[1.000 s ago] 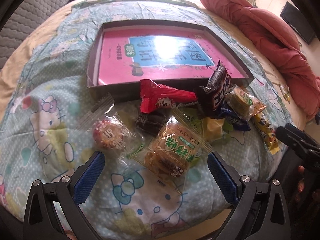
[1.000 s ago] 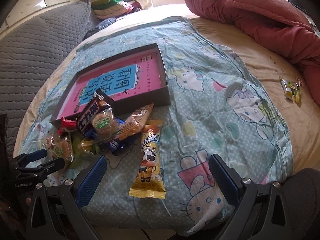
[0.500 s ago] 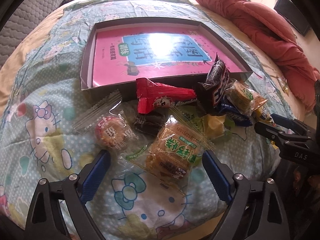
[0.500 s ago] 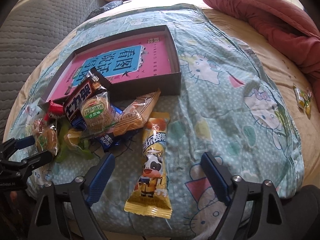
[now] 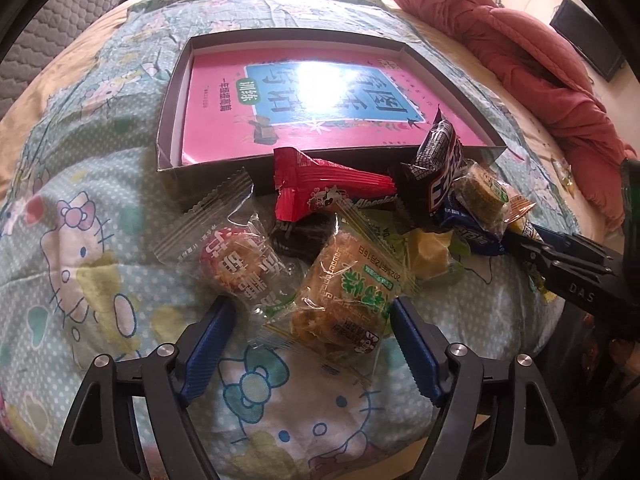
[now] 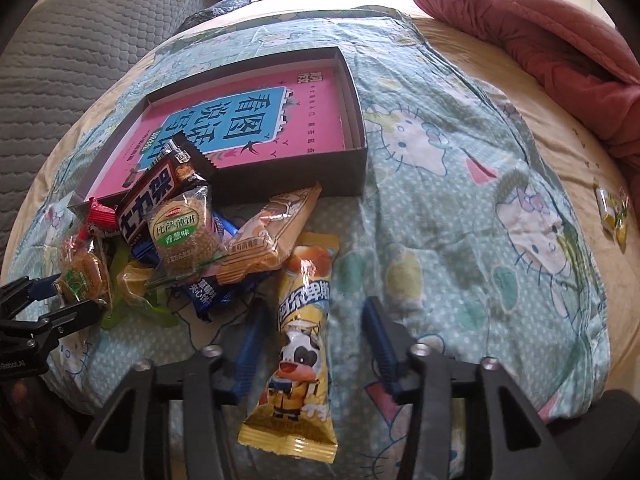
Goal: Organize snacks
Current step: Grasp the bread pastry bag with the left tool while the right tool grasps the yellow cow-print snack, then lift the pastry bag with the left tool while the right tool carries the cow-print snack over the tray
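Note:
A heap of wrapped snacks lies on the cartoon-cat blanket in front of a shallow dark box point(image 5: 172, 120) point(image 6: 354, 92) that holds a pink book. My left gripper point(image 5: 312, 340) points down over the heap's near edge. Its jaws are closing around a clear pack of brown pastry with a green label point(image 5: 344, 292), and the pads stand just off it. A round red-printed biscuit pack point(image 5: 236, 264) lies beside the left finger. My right gripper point(image 6: 316, 340) straddles a long yellow bar with a cartoon cow point(image 6: 304, 340). Its jaws are closing too, with gaps on both sides.
A red pack point(image 5: 320, 188), a black bar point(image 5: 440, 172) and a round cracker pack point(image 6: 184, 228) lie near the box's front wall. A pink quilt point(image 6: 540, 32) is bunched at the far right. A small candy pack point(image 6: 612, 208) lies apart on the beige sheet. A grey quilted surface point(image 6: 80, 40) is at the left.
Both pairs of jaws have narrowed, the right far more. The right gripper has sunk closer over the yellow bar and now reaches further into the left wrist view.

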Demonstrator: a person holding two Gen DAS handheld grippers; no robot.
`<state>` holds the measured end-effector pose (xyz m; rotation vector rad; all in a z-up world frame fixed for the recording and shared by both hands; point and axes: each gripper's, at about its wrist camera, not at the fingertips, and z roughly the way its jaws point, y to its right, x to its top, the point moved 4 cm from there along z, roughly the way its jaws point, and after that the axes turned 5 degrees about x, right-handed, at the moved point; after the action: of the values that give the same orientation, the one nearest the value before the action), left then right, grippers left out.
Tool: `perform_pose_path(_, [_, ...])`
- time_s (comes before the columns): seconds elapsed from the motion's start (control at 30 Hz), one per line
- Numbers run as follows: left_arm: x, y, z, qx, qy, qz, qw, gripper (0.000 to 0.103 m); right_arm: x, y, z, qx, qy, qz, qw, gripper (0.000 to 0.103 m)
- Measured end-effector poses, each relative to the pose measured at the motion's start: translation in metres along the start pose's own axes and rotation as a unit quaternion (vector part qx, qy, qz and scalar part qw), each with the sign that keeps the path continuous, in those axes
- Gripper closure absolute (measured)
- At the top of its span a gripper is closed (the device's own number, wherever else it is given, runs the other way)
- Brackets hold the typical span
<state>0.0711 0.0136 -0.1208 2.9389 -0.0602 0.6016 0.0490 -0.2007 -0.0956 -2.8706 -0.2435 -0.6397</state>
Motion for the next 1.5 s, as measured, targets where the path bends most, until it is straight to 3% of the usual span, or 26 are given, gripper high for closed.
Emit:
perform_pose_path(0.07, [0.0, 0.0, 0.0, -0.002, 0.0, -0.001, 1.0, 0.027, 0.002, 0.0, 0.001, 0.0, 0.0, -0.009, 1.0, 0.074])
perform_pose_path(0.13, [0.0, -0.001, -0.001, -0.004, 0.0, -0.005, 1.0, 0.032, 0.003, 0.001, 0.001, 0.007, 0.0, -0.007, 1.0, 0.077])
perform_pose_path(0.17, [0.0, -0.003, -0.001, -0.003, 0.001, -0.007, 1.0, 0.04, 0.003, 0.003, 0.0, 0.012, 0.001, -0.002, 1.0, 0.078])
perform_pose_path(0.27, [0.001, -0.01, -0.003, -0.018, 0.0, -0.024, 0.9995, 0.046, 0.005, 0.013, -0.004, 0.035, 0.006, 0.027, 0.999, 0.08])
perform_pose_path(0.43, [-0.001, -0.012, -0.007, -0.03, -0.001, -0.032, 0.999, 0.052, 0.008, 0.028, -0.012, 0.041, 0.02, 0.063, 0.997, 0.081])
perform_pose_path(0.57, [-0.004, -0.014, -0.015, -0.043, 0.0, -0.036, 0.9984, 0.063, 0.008, 0.039, -0.019, 0.045, 0.033, 0.085, 0.995, 0.081])
perform_pose_path(0.83, [-0.008, -0.023, -0.025, -0.046, 0.003, -0.058, 0.9973, 0.065, 0.009, 0.044, -0.024, 0.062, 0.044, 0.099, 0.992, 0.082])
perform_pose_path(1.13, [0.0, -0.036, -0.053, -0.065, 0.052, -0.086, 0.9928, 0.065, 0.013, 0.047, -0.036, 0.07, 0.069, 0.106, 0.99, 0.082])
perform_pose_path(1.5, [0.015, -0.046, -0.07, -0.061, 0.096, -0.096, 0.9889, 0.065, 0.025, 0.029, -0.056, 0.091, 0.12, 0.064, 0.987, 0.082])
